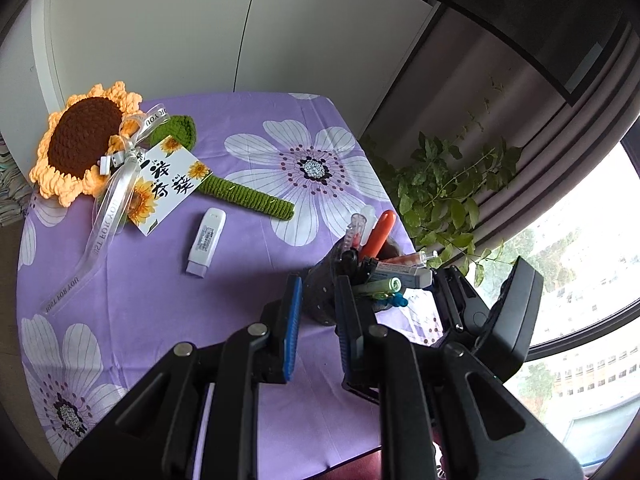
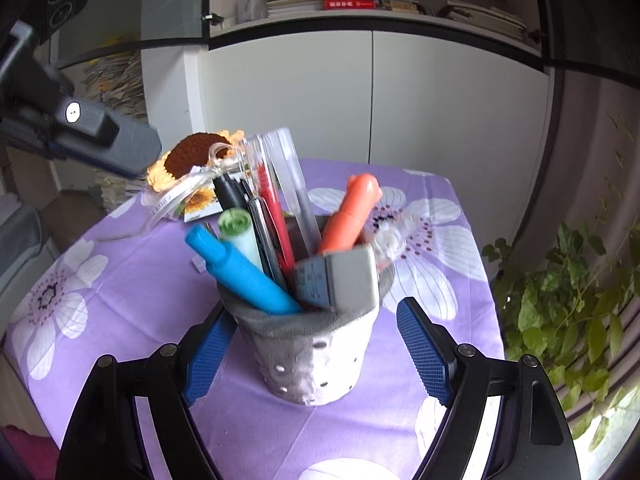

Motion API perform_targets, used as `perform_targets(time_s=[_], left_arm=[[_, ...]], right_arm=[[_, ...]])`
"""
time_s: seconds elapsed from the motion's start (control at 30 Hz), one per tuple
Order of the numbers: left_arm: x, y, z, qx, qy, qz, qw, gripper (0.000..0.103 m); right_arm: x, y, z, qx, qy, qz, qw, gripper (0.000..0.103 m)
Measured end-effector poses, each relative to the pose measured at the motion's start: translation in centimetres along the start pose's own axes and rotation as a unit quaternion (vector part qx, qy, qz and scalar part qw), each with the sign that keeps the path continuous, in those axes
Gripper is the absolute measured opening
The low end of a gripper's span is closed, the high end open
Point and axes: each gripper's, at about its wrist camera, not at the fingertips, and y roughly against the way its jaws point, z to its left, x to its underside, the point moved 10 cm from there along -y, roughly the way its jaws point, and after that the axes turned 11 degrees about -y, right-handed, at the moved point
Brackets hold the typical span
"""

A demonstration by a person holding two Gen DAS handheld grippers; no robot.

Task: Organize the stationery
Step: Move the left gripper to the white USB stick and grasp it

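Purple flowered tablecloth point(image 1: 168, 288) covers the table. A grey pen cup point(image 2: 316, 356) with small holes stands upright near the table's right edge, crammed with stationery: blue marker point(image 2: 244, 276), green-capped marker point(image 2: 240, 232), red pen point(image 2: 276, 220), clear pen point(image 2: 294, 184), orange marker point(image 2: 350, 212), and a grey-sleeved eraser point(image 2: 336, 280) leaning on the rim.

Right gripper point(image 2: 316, 356) straddles the cup, blue pads standing clear of its sides with nothing pressed; released.

Left gripper point(image 1: 316, 328) is above the cloth just left of the cup, fingers drawn close together, nothing between them; clenched empty.

Loose on the cloth, well apart from the cup: a white USB stick point(image 1: 206, 242). Beyond it lies a crocheted sunflower point(image 1: 86, 142) with ribbon and a printed card point(image 1: 168, 184). A leafy plant point(image 1: 448, 200) stands past the table's right edge.
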Motion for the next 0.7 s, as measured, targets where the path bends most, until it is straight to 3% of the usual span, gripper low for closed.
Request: perform_targets(time_s=[0.03,0.1,0.27,0.4,0.57,0.7], left_arm=[[0.2,0.1,0.2,0.0,0.003,0.0,1.0,0.015],[0.4,0.2,0.7,0.0,0.01,-0.002,1.0,0.015],[1.0,0.8,1.8,0.006,0.018,-0.009,0.9998,0.015],[1.6,1.1,3.5,0.002,0.032,-0.01,0.9994,0.015],[2.8,1.5,6.7,-0.029,0.053,-0.011,0.9981,0.015],[4.1,1.2,9.0,-0.053,0.066,-0.005,0.9964,0.015]], right_arm=[[-0.2,0.1,0.2,-0.003,0.004,-0.003,1.0,0.082],[-0.8,0.3,0.5,-0.011,0.003,-0.012,1.0,0.072],[-0.8,0.5,1.1,-0.009,0.009,-0.011,1.0,0.072],[-0.7,1.7,2.8,-0.024,0.043,-0.042,0.998,0.071],[-0.4,2.7,4.9,-0.031,0.069,-0.053,0.996,0.072],[0.5,2.1,5.8,-0.032,0.073,-0.028,0.996,0.072]])
